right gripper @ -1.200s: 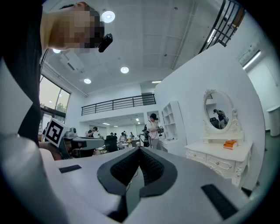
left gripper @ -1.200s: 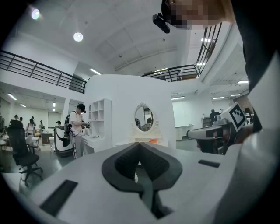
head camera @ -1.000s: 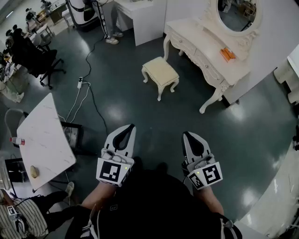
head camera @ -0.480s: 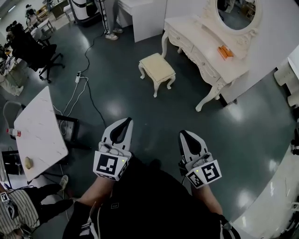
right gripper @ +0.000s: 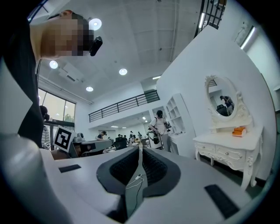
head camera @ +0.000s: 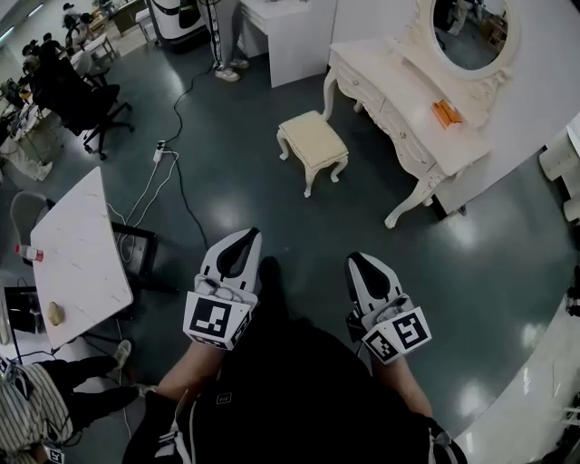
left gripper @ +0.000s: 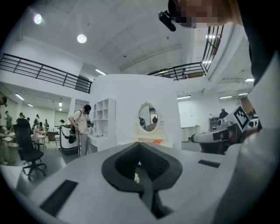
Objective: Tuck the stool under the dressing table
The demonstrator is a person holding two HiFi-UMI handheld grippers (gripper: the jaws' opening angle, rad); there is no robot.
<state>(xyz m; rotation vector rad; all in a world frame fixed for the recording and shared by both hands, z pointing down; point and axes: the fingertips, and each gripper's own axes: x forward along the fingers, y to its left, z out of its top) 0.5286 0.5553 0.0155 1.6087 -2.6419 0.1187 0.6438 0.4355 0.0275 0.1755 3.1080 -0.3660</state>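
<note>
A cream stool (head camera: 313,148) with a padded seat and curved legs stands on the dark floor, out in front of the white dressing table (head camera: 399,111). The table has an oval mirror (head camera: 467,27) and an orange item (head camera: 445,113) on top. My left gripper (head camera: 245,236) and right gripper (head camera: 355,259) are held close to my body, well short of the stool, both shut and empty. In the left gripper view the dressing table (left gripper: 151,141) shows far ahead; in the right gripper view the table (right gripper: 227,146) is at the right.
A white marble-look table (head camera: 77,258) stands at the left with a bottle (head camera: 32,252) on it. A cable and power strip (head camera: 161,156) run across the floor. Office chairs (head camera: 77,104) and seated people are at far left. A person (head camera: 227,36) stands by a white desk behind.
Both grippers stay shut and keep their place in front of me. The view has shifted slightly; the stool and dressing table sit about as far off as before.
</note>
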